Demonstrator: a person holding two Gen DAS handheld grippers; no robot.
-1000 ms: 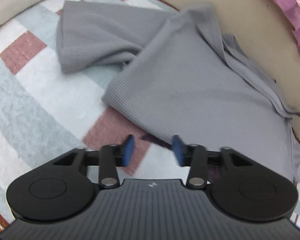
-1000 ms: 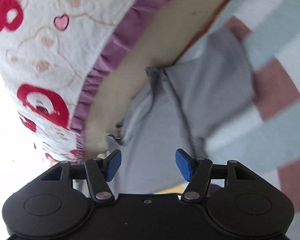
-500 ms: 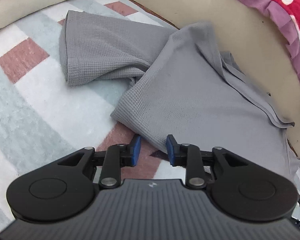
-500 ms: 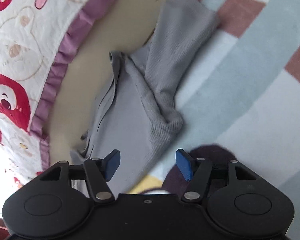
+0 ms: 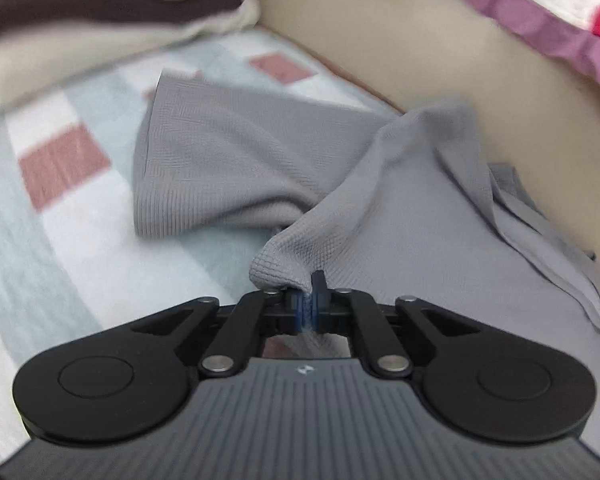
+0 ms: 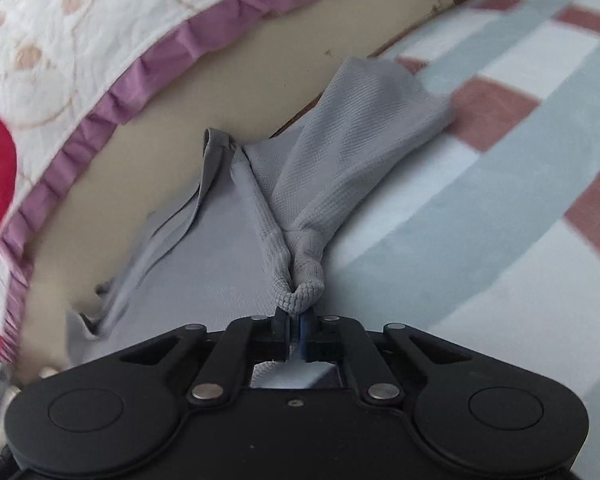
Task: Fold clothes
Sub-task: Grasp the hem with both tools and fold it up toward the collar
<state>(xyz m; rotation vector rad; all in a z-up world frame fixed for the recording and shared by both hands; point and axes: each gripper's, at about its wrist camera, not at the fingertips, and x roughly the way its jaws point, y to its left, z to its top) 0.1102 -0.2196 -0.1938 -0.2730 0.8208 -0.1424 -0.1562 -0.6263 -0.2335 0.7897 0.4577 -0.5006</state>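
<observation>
A grey waffle-knit garment (image 5: pixel 400 216) lies crumpled on a checked blanket (image 5: pixel 72 240), partly against a beige bed side. My left gripper (image 5: pixel 309 304) is shut on a bunched edge of the grey garment, which rises a little from the blanket. One sleeve or flap (image 5: pixel 220 168) spreads flat to the left. In the right wrist view the same grey garment (image 6: pixel 228 248) runs away from me, and my right gripper (image 6: pixel 295 322) is shut on a twisted fold of it. A flap (image 6: pixel 372 108) lies farther off on the blanket.
A stack of folded clothes (image 5: pixel 100 20), beige and dark brown, sits at the far left. A beige bed side (image 5: pixel 440 52) and a white quilt with purple frill (image 6: pixel 80 60) border the blanket. The checked blanket (image 6: pixel 500 220) extends to the right.
Both grippers went from open to shut on the grey garment's near edge. The cloth now bunches at each pair of fingertips and has lifted slightly.
</observation>
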